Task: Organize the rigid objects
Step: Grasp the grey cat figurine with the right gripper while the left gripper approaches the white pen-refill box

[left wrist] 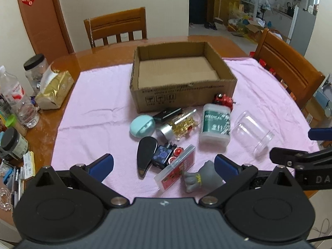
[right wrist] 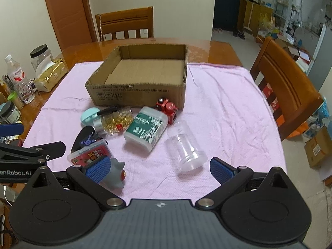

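Observation:
An open, empty cardboard box (left wrist: 180, 87) (right wrist: 137, 95) stands on the pink cloth. In front of it lies a cluster: a green-and-white medical bottle (left wrist: 215, 125) (right wrist: 146, 129), a clear plastic jar (left wrist: 254, 136) (right wrist: 185, 149) on its side, a red toy car (left wrist: 224, 100) (right wrist: 167, 109), a jar of gold beads (left wrist: 181, 125) (right wrist: 116, 122), a teal case (left wrist: 142, 127), a black oval case (left wrist: 146, 155), a red card box (left wrist: 178, 169) (right wrist: 89, 153) and a grey toy figure (left wrist: 198, 177) (right wrist: 115, 174). My left gripper (left wrist: 164, 167) is open above the near cluster. My right gripper (right wrist: 159, 169) is open near the clear jar.
Two wooden chairs (left wrist: 117, 28) (right wrist: 287, 87) stand at the far and right sides. Water bottle (left wrist: 19, 101), lidded jars (left wrist: 36, 66) and a gold tissue pack (left wrist: 55, 89) crowd the table's left edge. Cardboard boxes (right wrist: 318, 147) sit on the floor at right.

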Motion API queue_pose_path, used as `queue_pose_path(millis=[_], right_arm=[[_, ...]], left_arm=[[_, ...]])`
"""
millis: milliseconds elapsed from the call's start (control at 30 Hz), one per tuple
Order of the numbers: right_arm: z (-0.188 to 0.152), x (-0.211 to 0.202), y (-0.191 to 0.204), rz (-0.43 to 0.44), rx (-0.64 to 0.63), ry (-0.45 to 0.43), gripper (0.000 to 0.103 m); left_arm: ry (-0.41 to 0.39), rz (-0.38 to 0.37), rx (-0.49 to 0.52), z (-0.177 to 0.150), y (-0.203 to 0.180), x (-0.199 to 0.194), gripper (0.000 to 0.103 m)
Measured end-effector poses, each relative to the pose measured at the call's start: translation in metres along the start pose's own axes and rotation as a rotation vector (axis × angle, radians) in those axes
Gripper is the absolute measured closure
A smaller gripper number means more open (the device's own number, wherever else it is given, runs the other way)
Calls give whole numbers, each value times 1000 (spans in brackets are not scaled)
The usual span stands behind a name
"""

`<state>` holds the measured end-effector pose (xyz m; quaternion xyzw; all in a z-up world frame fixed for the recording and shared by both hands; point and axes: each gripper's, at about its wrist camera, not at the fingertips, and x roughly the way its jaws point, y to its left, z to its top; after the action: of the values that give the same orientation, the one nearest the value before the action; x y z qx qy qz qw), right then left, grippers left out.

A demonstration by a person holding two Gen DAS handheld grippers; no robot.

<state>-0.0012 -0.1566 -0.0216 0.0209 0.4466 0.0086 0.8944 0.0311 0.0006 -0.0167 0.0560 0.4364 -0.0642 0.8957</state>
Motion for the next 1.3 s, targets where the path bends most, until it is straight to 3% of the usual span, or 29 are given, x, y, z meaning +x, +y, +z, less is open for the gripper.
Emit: queue_pose_path(millis=[267, 600, 833, 1000, 1133, 1300], right_arm=[[-15, 34, 9, 36, 4, 40, 0], [-27, 89, 68, 148, -180, 101, 0], [-29, 122, 104, 97, -255, 94, 0], [-28, 133, 96, 39, -210, 112, 0], [-29, 128, 76, 56, -154, 137, 0], [-39, 120, 64, 44, -184, 153, 0]], left_arm=[[28, 34, -11, -1, 26, 35, 1], [43, 73, -43, -1, 68, 57, 1], [53, 43, -24, 0, 81, 67, 1], [62, 16, 4, 3, 77, 77, 1], [65, -9, 13, 6, 68, 83, 1], [74, -27, 33, 7, 49, 95, 1]])
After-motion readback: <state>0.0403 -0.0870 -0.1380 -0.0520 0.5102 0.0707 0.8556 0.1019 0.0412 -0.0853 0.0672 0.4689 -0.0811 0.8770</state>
